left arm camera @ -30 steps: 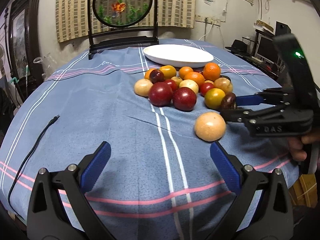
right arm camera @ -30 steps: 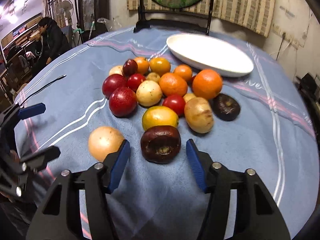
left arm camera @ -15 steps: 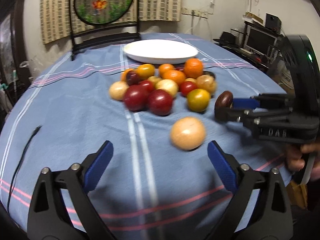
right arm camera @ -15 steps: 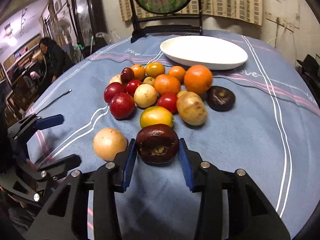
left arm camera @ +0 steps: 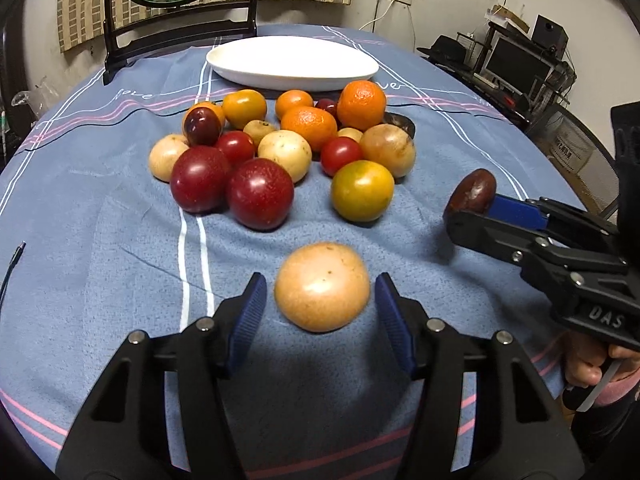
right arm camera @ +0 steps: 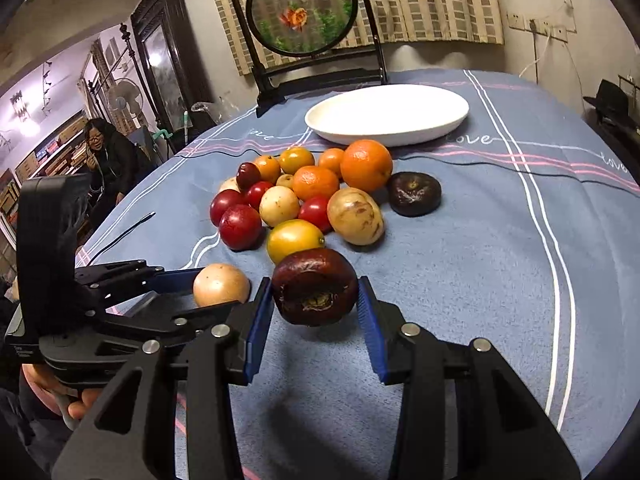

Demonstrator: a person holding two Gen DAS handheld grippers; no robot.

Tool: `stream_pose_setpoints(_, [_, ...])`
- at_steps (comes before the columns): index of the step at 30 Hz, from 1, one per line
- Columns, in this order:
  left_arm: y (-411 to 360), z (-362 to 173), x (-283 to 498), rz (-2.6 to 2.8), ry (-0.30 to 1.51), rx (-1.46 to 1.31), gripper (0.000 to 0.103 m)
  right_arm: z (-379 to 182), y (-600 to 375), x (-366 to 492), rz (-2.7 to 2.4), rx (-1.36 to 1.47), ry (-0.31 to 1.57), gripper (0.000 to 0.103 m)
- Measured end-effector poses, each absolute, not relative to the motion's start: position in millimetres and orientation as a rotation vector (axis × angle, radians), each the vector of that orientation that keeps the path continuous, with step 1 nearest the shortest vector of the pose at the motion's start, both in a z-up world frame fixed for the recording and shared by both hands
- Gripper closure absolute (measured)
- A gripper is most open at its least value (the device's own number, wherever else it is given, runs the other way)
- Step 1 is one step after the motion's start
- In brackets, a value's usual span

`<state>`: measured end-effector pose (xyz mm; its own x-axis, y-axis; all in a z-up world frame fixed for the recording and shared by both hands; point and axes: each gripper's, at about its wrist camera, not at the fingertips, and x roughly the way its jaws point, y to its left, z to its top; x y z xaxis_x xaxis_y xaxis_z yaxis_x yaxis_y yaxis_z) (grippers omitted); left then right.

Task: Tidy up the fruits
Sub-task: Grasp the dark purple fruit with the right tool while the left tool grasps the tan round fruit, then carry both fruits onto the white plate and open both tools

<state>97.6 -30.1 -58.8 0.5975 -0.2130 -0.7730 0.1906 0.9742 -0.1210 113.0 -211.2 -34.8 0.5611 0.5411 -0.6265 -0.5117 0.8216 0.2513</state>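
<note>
jaws of the left gripper (left arm camera: pixel 320 300) have just been closing around the pale round fruit (left arm camera: pixel 322 286) on the worktop (left arm camera: pixel 120 248), a sliver of gap still either side, so not yet gripped. right gripper (right arm camera: pixel 316 304) clamps the dark brown fruit (right arm camera: pixel 315 286), lifted since a second ago. both look bound for the white plate (right arm camera: pixel 388 114), still bare.
</note>
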Motion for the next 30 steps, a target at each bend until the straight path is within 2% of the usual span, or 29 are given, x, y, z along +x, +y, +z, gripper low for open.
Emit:
stream_pose_setpoints(3, [-33,-58,100,-0.225,0.902,-0.009,0.046,-34,-212,113,0.618,0.049,0.746,0.060])
stream_pose_setpoints(6, [-35,-58,98,-0.221,0.895,-0.002,0.056,-34,-213,113,0.614,0.057,0.742,0.060])
stream_pose_setpoints(12, [-27,-54,98,-0.250,0.888,-0.066,0.056,-34,-213,115,0.612,0.060,0.760,0.060])
stream_pose_setpoints(18, [-9,-14,112,-0.320,0.805,-0.100,0.056,-11,-214,144,0.574,0.023,0.745,0.060])
stream_pose_setpoints(24, [10,32,207,-0.320,0.789,-0.117,0.056,20,-210,233,0.495,0.046,0.706,0.060])
stream_pose_setpoints(30, [12,32,326,-0.266,0.829,-0.111,0.056,5,-188,345,0.376,-0.006,0.788,0.061])
